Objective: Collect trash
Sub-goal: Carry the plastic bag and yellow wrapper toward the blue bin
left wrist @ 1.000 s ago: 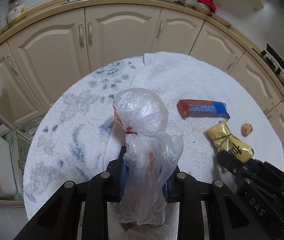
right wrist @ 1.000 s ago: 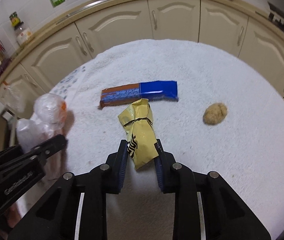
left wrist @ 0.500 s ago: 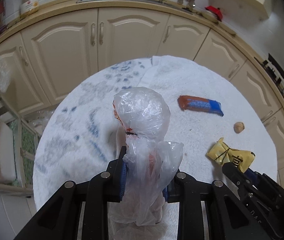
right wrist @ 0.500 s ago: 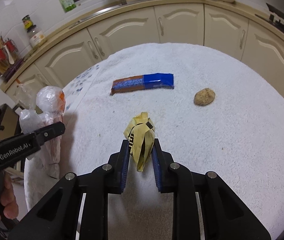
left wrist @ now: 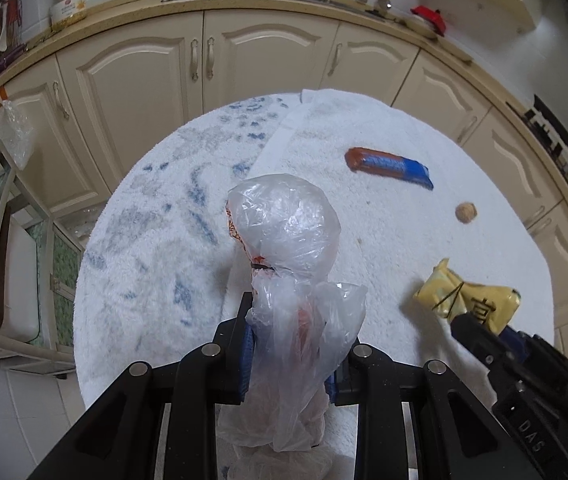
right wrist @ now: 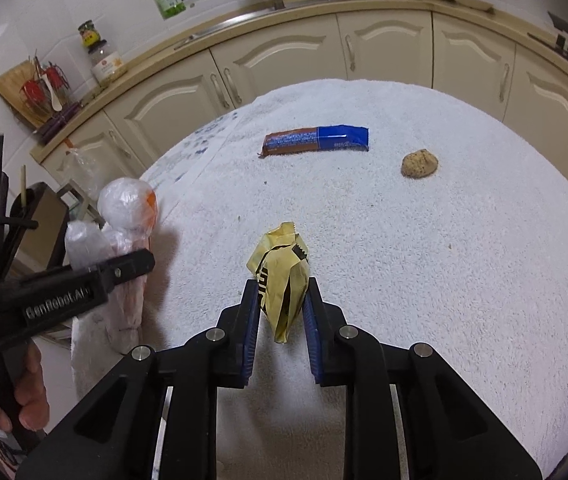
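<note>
Since a second ago both claws have lifted their loads off the white towel-covered round desk [right wrist: 444, 280]: the crumpled yellow foil wrapper with black lettering [right wrist: 281, 280], which lay flat between the pads before, now hangs squeezed narrow and clear of the towel. The right claw [right wrist: 281, 312] is nearly closed, its blue pads pinching the wrapper's lower half. The left claw [left wrist: 288, 344] is likewise almost closed, gripping the neck of a knotted clear plastic bag [left wrist: 284, 232], which bulges upward beyond its tips. Inside the bag something orange and white shows through the film; what it is cannot be told. Ahead of the right claw, well apart on the towel, lie a brown-and-blue snack bar wrapper [right wrist: 316, 140] and a small tan crumbly lump [right wrist: 420, 163].
</note>
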{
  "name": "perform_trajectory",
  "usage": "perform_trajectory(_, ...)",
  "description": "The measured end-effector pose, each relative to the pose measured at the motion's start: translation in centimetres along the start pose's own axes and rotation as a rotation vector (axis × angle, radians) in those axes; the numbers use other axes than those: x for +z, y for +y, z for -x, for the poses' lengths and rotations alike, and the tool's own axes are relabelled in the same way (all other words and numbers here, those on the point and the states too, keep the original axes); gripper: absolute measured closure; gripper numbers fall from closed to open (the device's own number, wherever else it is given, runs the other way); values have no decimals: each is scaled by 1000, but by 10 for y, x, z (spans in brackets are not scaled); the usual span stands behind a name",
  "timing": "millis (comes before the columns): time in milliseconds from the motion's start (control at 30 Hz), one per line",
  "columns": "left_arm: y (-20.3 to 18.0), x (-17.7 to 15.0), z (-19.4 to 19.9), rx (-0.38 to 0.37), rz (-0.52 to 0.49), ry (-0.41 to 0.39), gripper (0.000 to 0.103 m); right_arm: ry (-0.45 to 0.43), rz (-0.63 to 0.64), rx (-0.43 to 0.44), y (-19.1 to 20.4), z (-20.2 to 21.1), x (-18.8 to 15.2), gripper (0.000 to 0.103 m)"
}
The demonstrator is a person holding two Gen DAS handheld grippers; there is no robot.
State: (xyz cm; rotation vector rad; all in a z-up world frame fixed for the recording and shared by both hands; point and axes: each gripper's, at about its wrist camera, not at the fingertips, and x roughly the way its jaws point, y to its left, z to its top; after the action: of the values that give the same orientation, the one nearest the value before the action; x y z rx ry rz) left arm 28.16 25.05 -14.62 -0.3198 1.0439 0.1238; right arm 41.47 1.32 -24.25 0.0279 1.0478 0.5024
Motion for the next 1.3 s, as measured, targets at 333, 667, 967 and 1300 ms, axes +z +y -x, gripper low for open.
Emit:
perform_trajectory(333,-71,-12,13,-103,-167,4,79,-114,-124,-76,-31,63,-29,82)
perform_trajectory(667,-182,-48,5,-247,-392,65,79,-187,-302,-243,-103,129,-71,83)
perform_trajectory(967,-281,-80,-22,-352,-591,144,79,-213,-518,-400,-183,186,-131,82)
perform_trajectory(1300,-375,-102,-63,-432,-749,228,79,-235,-695,-518,-241,238,-192,82)
